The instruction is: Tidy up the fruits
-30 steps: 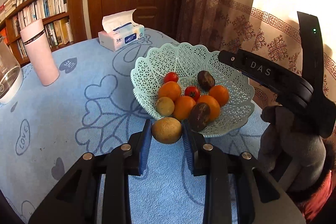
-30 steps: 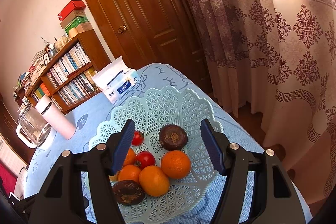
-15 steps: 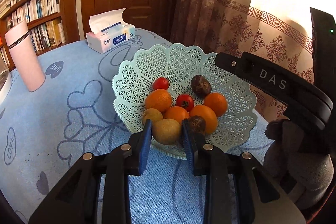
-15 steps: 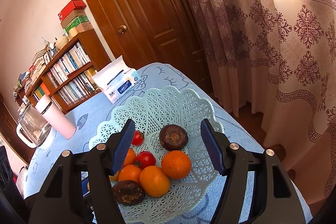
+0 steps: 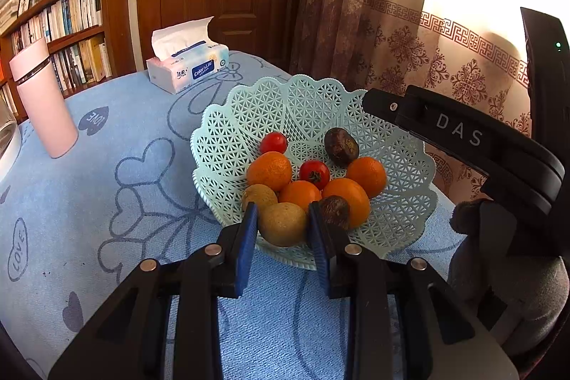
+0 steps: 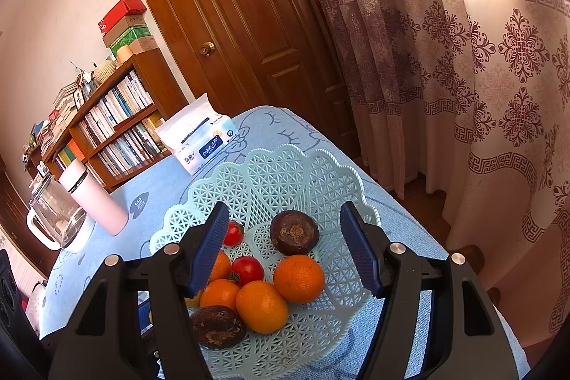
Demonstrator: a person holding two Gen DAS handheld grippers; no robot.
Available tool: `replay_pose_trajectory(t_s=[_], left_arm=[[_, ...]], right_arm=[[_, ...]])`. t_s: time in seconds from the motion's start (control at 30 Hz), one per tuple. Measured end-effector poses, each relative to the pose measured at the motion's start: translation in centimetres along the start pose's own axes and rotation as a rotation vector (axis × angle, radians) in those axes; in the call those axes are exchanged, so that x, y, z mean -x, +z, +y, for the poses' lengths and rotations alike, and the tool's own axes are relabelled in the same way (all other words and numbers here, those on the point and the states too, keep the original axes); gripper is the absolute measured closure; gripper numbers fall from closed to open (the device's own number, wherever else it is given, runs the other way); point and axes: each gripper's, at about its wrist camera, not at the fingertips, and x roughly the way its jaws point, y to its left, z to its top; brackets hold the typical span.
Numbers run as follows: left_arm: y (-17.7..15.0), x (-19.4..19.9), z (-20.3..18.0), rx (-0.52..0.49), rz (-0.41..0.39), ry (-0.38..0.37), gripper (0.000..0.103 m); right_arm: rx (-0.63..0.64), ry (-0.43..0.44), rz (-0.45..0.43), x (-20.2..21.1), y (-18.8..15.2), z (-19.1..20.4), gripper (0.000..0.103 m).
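L claw (image 5: 282,224) grips kiwi (image 5: 283,223) over basket (image 5: 399,223).

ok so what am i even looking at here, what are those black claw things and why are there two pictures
No robot here: a person holds a pair of hand-held tongs in each hand, and each pair carries a wide-angle camera looking out along its two fingers. So the two pictures are one scene seen from the left tongs and from the right tongs.

On the blue tablecloth stands a pale green lattice basket with oranges, small tomatoes and dark brown fruits. Behind it are a tissue pack and a pink bottle.

The left tongs are shut on a yellow-brown fruit at the basket's near rim. The right tongs hang open above the basket, holding nothing.
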Motion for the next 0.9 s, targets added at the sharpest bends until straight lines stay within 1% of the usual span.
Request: replay_pose_trajectory(t_s=[0.37, 0.5, 0.57, 0.6, 0.63, 0.7, 0.8, 0.9], left_arm=[[0.0, 0.2, 0.0, -0.001, -0.005, 0.001, 0.073], [0.0, 0.5, -0.2, -0.009, -0.017, 0.019, 0.071], [0.0, 0.8, -0.2, -0.012, -0.031, 0.026, 0.064], [0.0, 1.0, -0.2, -0.015, -0.041, 0.036, 0.057], [0.1, 1.3, -0.3, -0.019, -0.054, 0.054, 0.053], [0.1, 1.7, -0.3, -0.029, -0.073, 0.073, 0.053], [0.1, 2.2, -0.3, -0.032, -0.094, 0.097, 0.046], [0.1, 2.7, -0.3, -0.046, -0.118, 0.135, 0.043]], right_arm=[[0.0, 0.0, 0.0, 0.0, 0.0, 0.0, 0.036], [0.0, 0.0, 0.0, 0.0, 0.0, 0.0, 0.036], [0.0, 0.0, 0.0, 0.0, 0.0, 0.0, 0.036], [0.0, 0.0, 0.0, 0.0, 0.0, 0.0, 0.036], [0.0, 0.0, 0.0, 0.0, 0.0, 0.0, 0.036], [0.0, 0.0, 0.0, 0.0, 0.0, 0.0, 0.036], [0.0, -0.002, 0.0, 0.0, 0.0, 0.0, 0.036], [-0.003, -0.004, -0.002, 0.0, 0.1, -0.3, 0.036]])
